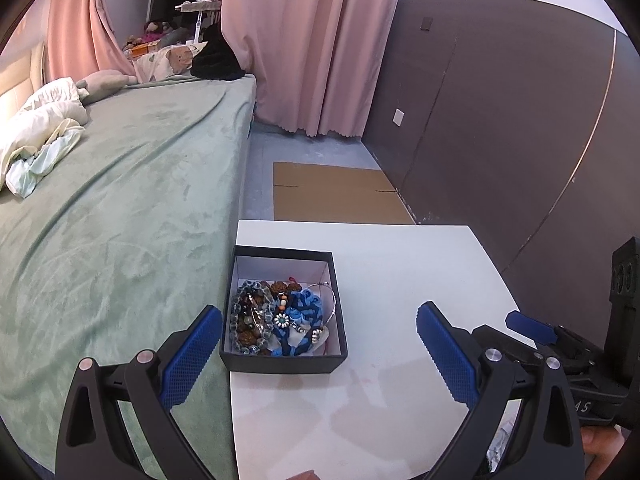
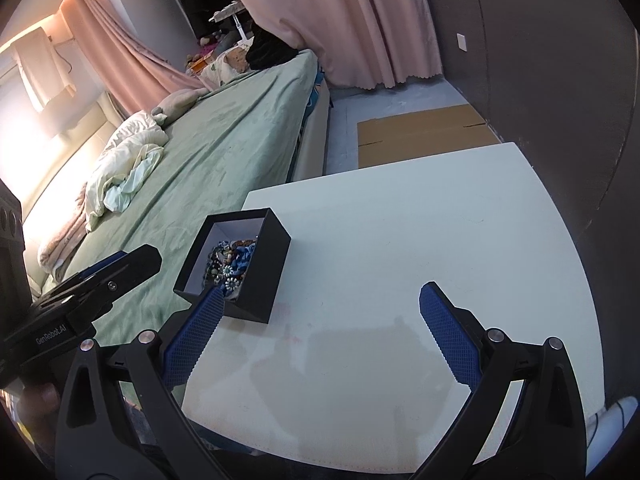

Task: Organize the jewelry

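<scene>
A black open box [image 1: 280, 362] with a white lining stands at the left edge of the white table [image 1: 400, 280]. It holds a heap of jewelry [image 1: 276, 320]: bead bracelets, blue pieces, a thin silver bangle. My left gripper [image 1: 320, 316] is open and empty, hovering just before the box. In the right wrist view the box [image 2: 264, 276] and its jewelry [image 2: 230, 260] lie left of centre. My right gripper [image 2: 320, 300] is open and empty over the table, to the right of the box. The left gripper's body [image 2: 100, 280] shows at the left.
A bed with a green cover [image 1: 120, 220] runs along the table's left edge, with rumpled white bedding [image 1: 36, 128]. Flat cardboard [image 1: 336, 192] lies on the floor beyond the table. A dark wall [image 1: 500, 120] stands to the right, pink curtains [image 1: 312, 40] behind.
</scene>
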`<action>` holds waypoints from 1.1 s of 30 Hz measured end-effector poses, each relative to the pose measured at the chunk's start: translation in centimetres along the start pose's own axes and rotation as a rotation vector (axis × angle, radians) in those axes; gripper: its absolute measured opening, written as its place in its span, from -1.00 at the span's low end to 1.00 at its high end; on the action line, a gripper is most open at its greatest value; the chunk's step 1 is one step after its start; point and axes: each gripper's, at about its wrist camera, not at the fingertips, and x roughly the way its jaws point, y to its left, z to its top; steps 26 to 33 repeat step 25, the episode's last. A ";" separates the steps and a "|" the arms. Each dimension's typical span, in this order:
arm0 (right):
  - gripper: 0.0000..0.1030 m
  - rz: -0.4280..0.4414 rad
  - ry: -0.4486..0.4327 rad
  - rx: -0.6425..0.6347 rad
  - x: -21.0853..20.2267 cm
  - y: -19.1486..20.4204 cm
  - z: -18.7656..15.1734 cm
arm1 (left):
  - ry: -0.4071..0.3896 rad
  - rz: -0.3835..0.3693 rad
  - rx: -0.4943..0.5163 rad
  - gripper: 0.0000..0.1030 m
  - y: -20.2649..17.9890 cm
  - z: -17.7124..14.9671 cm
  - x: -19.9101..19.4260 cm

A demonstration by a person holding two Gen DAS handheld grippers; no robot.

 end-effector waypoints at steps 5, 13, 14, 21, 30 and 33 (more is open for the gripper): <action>0.90 -0.003 -0.001 0.011 -0.3 -0.2 -0.1 | -0.001 0.016 0.009 0.83 -0.1 -0.5 -0.1; 0.90 -0.007 -0.003 0.013 -0.8 -0.4 -0.5 | -0.017 0.029 0.025 0.83 -0.4 -1.2 -0.7; 0.90 -0.007 -0.003 0.014 -0.9 -0.5 -0.5 | -0.017 0.028 0.025 0.83 -0.4 -1.3 -0.8; 0.90 -0.008 -0.003 0.013 -1.1 -0.7 -0.8 | 0.004 0.023 0.023 0.83 -0.5 -1.7 -0.8; 0.90 -0.008 -0.004 0.013 -1.0 -0.6 -0.7 | 0.004 0.029 0.026 0.83 -0.7 -2.0 -1.2; 0.90 -0.008 -0.004 0.013 -1.0 -0.6 -0.7 | 0.004 0.029 0.026 0.83 -0.7 -2.0 -1.2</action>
